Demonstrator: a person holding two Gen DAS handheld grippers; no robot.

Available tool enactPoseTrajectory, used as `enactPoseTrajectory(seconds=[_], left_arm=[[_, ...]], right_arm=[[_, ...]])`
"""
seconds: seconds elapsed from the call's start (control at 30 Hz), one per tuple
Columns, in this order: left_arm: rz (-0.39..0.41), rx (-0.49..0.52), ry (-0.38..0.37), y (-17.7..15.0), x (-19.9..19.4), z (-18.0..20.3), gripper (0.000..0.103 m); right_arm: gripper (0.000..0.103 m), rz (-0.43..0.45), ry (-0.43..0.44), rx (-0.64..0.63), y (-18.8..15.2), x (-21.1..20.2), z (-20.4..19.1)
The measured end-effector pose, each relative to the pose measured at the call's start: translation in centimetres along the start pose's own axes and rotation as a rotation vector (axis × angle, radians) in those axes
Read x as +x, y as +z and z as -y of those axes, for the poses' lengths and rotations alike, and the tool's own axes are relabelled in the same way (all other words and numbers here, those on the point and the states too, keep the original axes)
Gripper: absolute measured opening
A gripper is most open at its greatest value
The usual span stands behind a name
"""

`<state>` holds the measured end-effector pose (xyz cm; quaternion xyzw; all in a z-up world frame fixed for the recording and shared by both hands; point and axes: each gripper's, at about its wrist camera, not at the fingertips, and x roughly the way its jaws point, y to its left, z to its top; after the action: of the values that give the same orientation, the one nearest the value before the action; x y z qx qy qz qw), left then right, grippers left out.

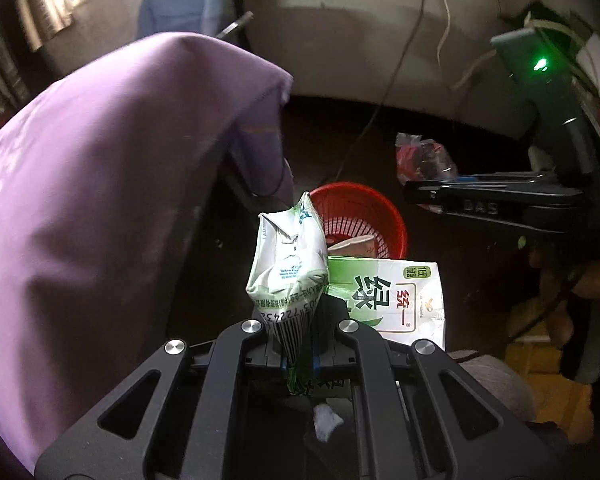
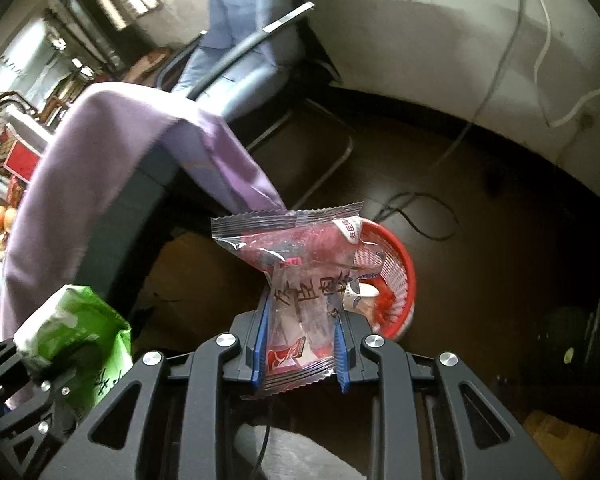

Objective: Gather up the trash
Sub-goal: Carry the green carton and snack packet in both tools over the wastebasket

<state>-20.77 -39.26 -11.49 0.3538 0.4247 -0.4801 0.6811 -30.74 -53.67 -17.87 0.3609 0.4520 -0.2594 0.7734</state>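
My left gripper [image 1: 299,354] is shut on a crushed green and white drink carton [image 1: 288,264], held up in the air over a red mesh basket [image 1: 384,216] on the dark floor. A second green tea carton [image 1: 396,296] lies just below it. My right gripper [image 2: 300,344] is shut on a clear and red snack wrapper [image 2: 300,256], held above the same red basket [image 2: 400,276], which has some trash in it. The right gripper with the wrapper [image 1: 420,156] shows at the right of the left wrist view. The left gripper's carton [image 2: 80,320] shows at lower left of the right wrist view.
A purple cloth [image 1: 112,184] drapes over a dark table edge at the left [image 2: 132,152]. A chair with a blue garment [image 2: 236,44] stands by the white wall. Cables [image 2: 416,216] run down the wall and across the floor.
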Motion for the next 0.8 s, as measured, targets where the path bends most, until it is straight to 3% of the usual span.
enactPoseTrajectory(seconds=[0.5, 0.8], left_arm=[[-0.237, 0.015, -0.073, 2.8, 15.8, 1.1, 0.009], [-0.297, 0.030, -0.095, 3.3, 19.5, 1.9, 0.009]], right_arm=[[0.027, -0.158, -0.025, 0.133, 0.1, 8.9, 4.5], [0.027, -0.226, -0.041, 0.160, 0.5, 12.6, 6.1]])
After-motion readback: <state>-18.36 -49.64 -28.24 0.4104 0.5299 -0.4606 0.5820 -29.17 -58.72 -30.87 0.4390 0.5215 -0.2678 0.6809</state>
